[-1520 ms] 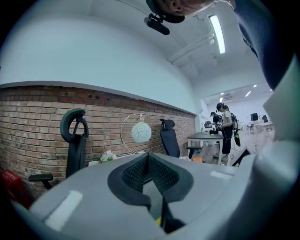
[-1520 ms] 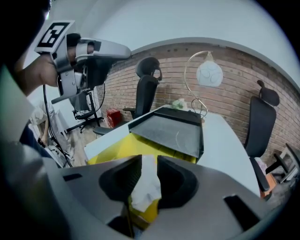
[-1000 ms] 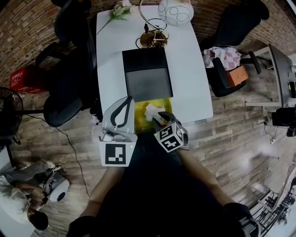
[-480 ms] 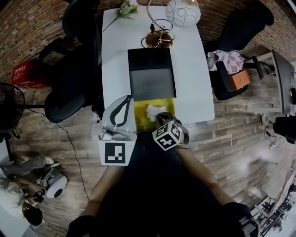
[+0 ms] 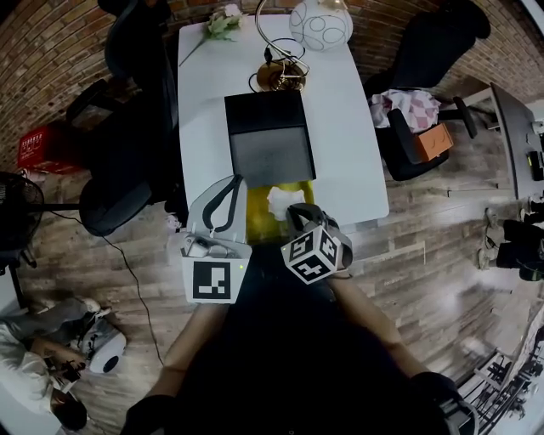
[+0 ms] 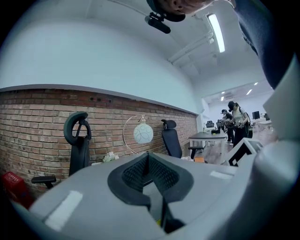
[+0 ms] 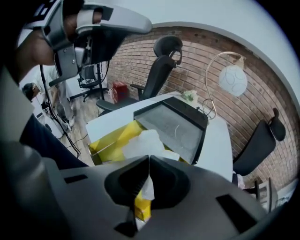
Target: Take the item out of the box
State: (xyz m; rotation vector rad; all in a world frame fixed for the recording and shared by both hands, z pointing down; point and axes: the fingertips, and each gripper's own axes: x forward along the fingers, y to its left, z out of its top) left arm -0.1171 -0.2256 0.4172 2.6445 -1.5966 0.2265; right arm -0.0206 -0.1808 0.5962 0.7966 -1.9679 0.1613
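Note:
A yellow tissue box [image 5: 257,210] sits at the near edge of the white table [image 5: 348,153], with a white tissue [image 5: 277,202] standing out of its top. My right gripper [image 5: 293,211] is right over the box, shut on that tissue. In the right gripper view the tissue [image 7: 143,140] runs down between the closed jaws of the right gripper [image 7: 148,160], above the yellow box [image 7: 110,139]. My left gripper [image 5: 235,181] hovers just left of the box, shut and holding nothing. The left gripper view has the left gripper [image 6: 149,157] aimed at the brick wall.
A black case with a grey inner panel [image 5: 268,136] lies open just beyond the box. Further back stand a globe lamp [image 5: 321,21] and a flower [image 5: 223,21]. Office chairs flank the table at left [image 5: 127,161] and right [image 5: 425,51].
The right gripper's jaws have come together on the tissue at the top of the box. The left gripper has stayed where it was.

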